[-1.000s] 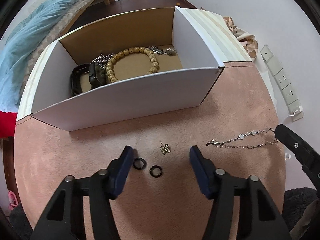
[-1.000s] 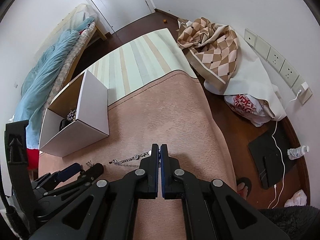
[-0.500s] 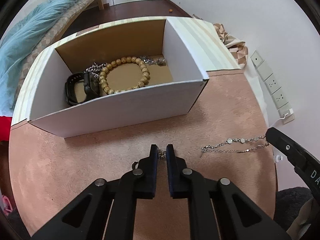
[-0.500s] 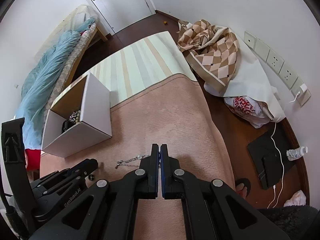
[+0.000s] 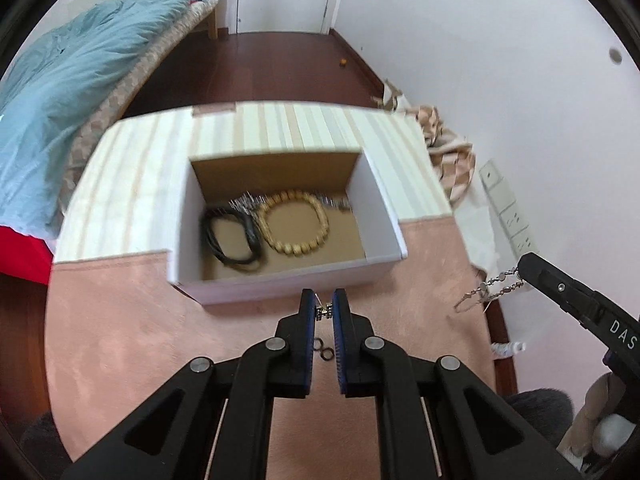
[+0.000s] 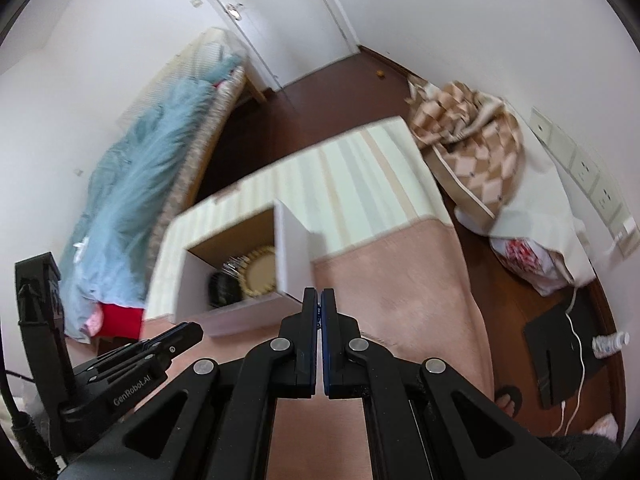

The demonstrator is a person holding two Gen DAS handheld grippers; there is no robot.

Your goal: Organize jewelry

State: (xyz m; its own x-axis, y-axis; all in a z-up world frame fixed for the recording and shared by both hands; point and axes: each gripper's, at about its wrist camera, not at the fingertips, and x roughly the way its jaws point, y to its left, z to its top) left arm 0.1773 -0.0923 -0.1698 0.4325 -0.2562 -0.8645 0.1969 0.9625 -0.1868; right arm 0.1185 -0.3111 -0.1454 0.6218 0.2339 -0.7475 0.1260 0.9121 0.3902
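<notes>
Two pieces are up in the air: the left gripper (image 5: 324, 310) pinches a tiny gold-toned metal earring (image 5: 323, 312) above the pink mat (image 5: 120, 340), just short of the white cardboard box (image 5: 288, 282). It looks feather-light, hard and slippery, so a grip across its body suits. The right gripper (image 6: 319, 312) is pressed together on the thin silver link chain (image 5: 490, 288), limp and dangling. Motion blur hides the earring's detail.

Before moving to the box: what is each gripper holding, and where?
Left gripper: earring, pinched at the fingertips. Right gripper: chain, held by one end.
</notes>
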